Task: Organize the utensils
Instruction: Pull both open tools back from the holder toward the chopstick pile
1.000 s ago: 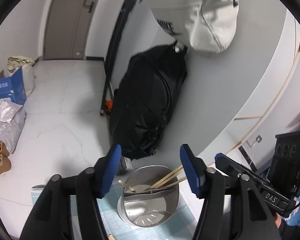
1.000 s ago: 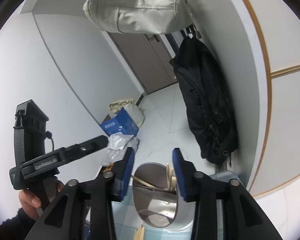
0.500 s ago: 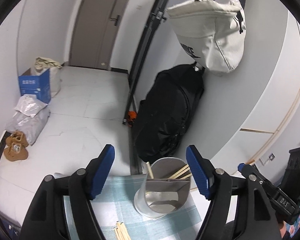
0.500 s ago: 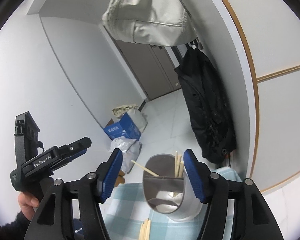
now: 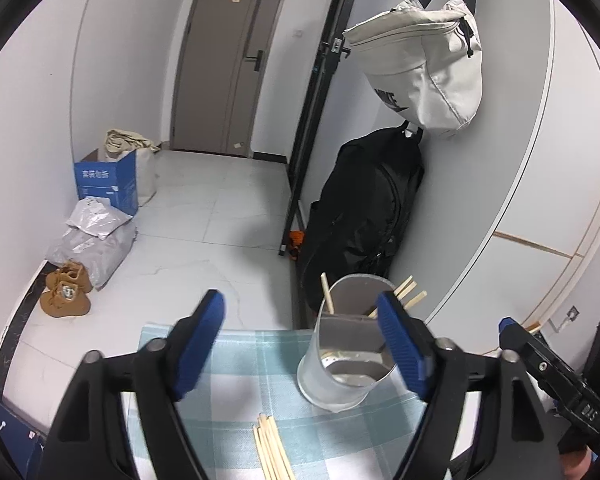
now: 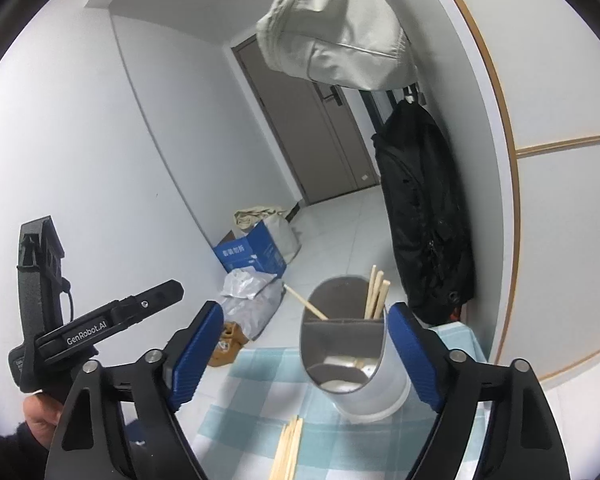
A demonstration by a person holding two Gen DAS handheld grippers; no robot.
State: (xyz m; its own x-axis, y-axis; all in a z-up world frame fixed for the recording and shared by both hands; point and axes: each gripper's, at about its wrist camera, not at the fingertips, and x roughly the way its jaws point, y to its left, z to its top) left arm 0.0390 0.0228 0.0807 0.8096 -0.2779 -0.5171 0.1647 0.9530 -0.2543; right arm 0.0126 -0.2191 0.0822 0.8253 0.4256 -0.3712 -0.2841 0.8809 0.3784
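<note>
A metal utensil holder (image 5: 340, 376) (image 6: 364, 384) stands on a teal checked cloth (image 5: 228, 360) (image 6: 260, 364) near the table's far edge. Several wooden chopsticks (image 5: 408, 292) (image 6: 376, 292) stick out of it, and one leans to the left. More loose chopsticks (image 5: 272, 448) (image 6: 288, 452) lie on the cloth in front of it. My left gripper (image 5: 300, 320) hovers short of the holder with its jaws opening and nothing between them. My right gripper (image 6: 306, 328) does the same, its jaws also opening with nothing between them. Each gripper shows at the edge of the other's view.
The table ends just behind the holder. Beyond is a white floor with a blue box (image 5: 104, 184), plastic bags and brown shoes (image 5: 64, 296). A black bag (image 5: 364, 216) and a beige bag (image 5: 424, 64) hang on the wall at right. A hand (image 6: 40, 416) holds the left gripper.
Both grippers have drawn back from the holder and tipped down, and their jaws have spread wider. The loose chopsticks on the cloth have come into view.
</note>
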